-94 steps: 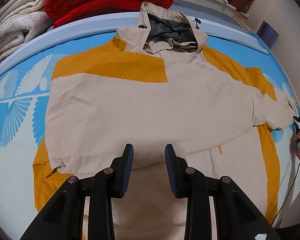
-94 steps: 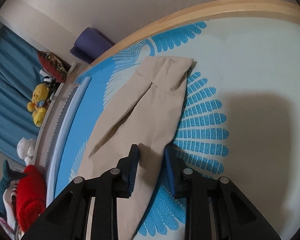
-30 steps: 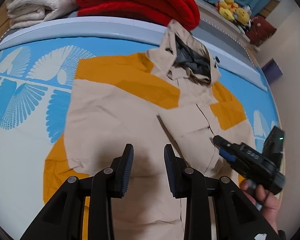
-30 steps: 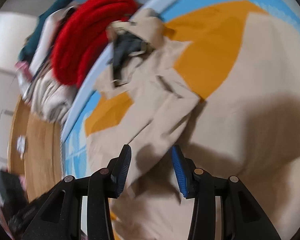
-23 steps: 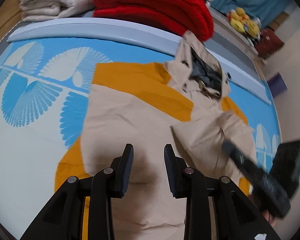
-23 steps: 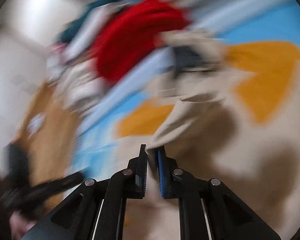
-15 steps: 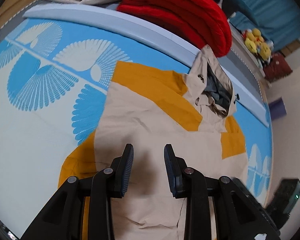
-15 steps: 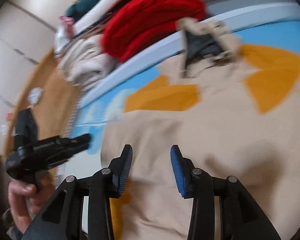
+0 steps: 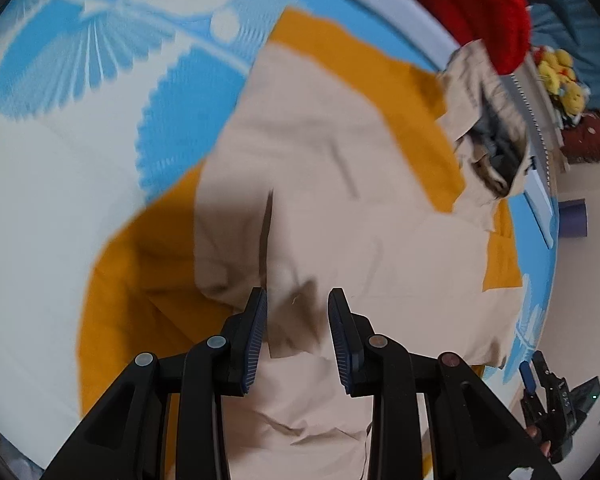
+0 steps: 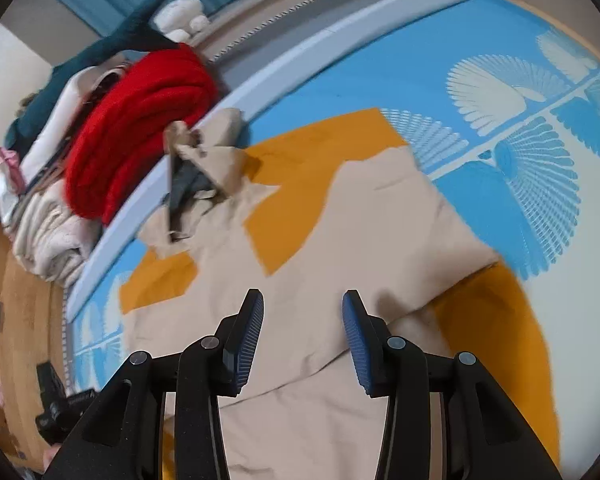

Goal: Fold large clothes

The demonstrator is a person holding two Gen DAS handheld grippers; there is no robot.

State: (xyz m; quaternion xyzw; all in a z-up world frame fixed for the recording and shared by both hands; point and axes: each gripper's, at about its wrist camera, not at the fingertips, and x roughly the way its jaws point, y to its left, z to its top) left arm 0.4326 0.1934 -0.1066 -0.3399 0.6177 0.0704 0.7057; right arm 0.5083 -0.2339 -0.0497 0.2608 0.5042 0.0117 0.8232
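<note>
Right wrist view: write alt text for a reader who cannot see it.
A beige and mustard hooded jacket lies spread on a blue and white patterned bed cover, with the open right gripper above it, holding nothing. Beyond the hood sits a folded red blanket among stacked linens.

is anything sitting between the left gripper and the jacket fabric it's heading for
Nothing visible does. The left gripper is open right above the beige and orange jacket, with only bare cloth and its own shadow showing between the pads. The red blanket and plush toys lie well beyond the hood.
</note>
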